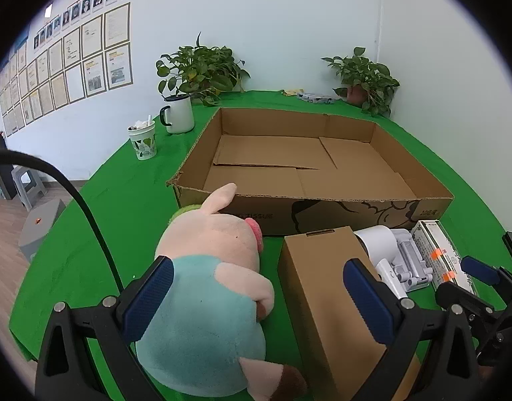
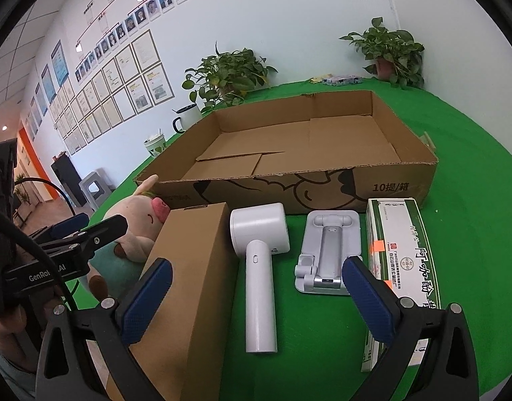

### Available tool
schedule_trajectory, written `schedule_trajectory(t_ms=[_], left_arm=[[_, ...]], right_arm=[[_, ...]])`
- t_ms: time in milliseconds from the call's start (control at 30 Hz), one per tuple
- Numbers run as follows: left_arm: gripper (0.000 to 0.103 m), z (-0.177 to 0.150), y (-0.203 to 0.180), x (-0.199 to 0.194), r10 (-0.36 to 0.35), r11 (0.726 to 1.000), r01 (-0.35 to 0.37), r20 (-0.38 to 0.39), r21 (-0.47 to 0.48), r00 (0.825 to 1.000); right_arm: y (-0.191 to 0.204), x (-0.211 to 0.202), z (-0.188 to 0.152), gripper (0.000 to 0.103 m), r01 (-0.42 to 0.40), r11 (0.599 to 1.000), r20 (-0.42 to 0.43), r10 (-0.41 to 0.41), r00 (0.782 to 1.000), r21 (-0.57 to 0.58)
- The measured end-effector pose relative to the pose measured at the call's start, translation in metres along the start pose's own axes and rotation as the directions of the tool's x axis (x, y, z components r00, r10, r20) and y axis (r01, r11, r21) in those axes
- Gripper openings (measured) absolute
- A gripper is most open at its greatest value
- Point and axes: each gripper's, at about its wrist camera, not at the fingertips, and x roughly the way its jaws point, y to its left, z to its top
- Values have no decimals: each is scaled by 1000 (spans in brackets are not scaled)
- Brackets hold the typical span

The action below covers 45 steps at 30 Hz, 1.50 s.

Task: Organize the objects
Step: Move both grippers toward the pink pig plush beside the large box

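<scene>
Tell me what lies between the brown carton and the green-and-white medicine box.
In the right wrist view: a white handheld device, then a grey folding stand, both lying on the green cloth.

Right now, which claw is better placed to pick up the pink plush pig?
The left claw: it is open, the pink plush pig lying between its fingers. The right claw hangs open over the white handheld device.

The bench wore matt green cloth with a felt-like nap. The far tray and the near box were dull brown cardboard, the tray's rim rough and torn. The pig was soft plush. The dryer was smooth, slightly glossy white plastic; the stand was pale grey plastic. The carton was printed glossy card. The mug looked glossy.
</scene>
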Motion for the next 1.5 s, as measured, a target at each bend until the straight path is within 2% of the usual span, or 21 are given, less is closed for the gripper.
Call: schedule_trajectory(t_ms=[167, 400, 767, 967, 1100, 1233, 1500], left_arm=[[101, 1, 2, 2, -3, 1000, 3, 3, -3, 1000], [101, 1, 7, 2, 0, 1000, 0, 6, -5, 1000], [101, -1, 12, 5, -10, 1000, 10, -11, -27, 1000], [101, 0, 17, -3, -2, 1000, 2, 10, -19, 1000], [101, 1, 26, -1, 17, 999, -17, -1, -43, 1000], [101, 1, 37, -6, 19, 997, -17, 29, -78, 999], [101, 1, 46, -5, -24, 996, 25, 15, -90, 1000]], right_arm=[[-2, 4, 2, 102, 15, 1000, -3, -15, 1000, -2], [-1, 14, -2, 102, -13, 1000, -33, 13, 999, 22], [-2, 9, -3, 102, 14, 1000, -15, -14, 1000, -10], [-3, 6, 1, 102, 20, 1000, -13, -21, 1000, -19], [1, 5, 2, 102, 13, 999, -13, -14, 1000, -30], [7, 5, 6, 102, 12, 999, -15, -13, 1000, -52], [14, 1, 24, 102, 0, 998, -9, 0, 1000, -69]])
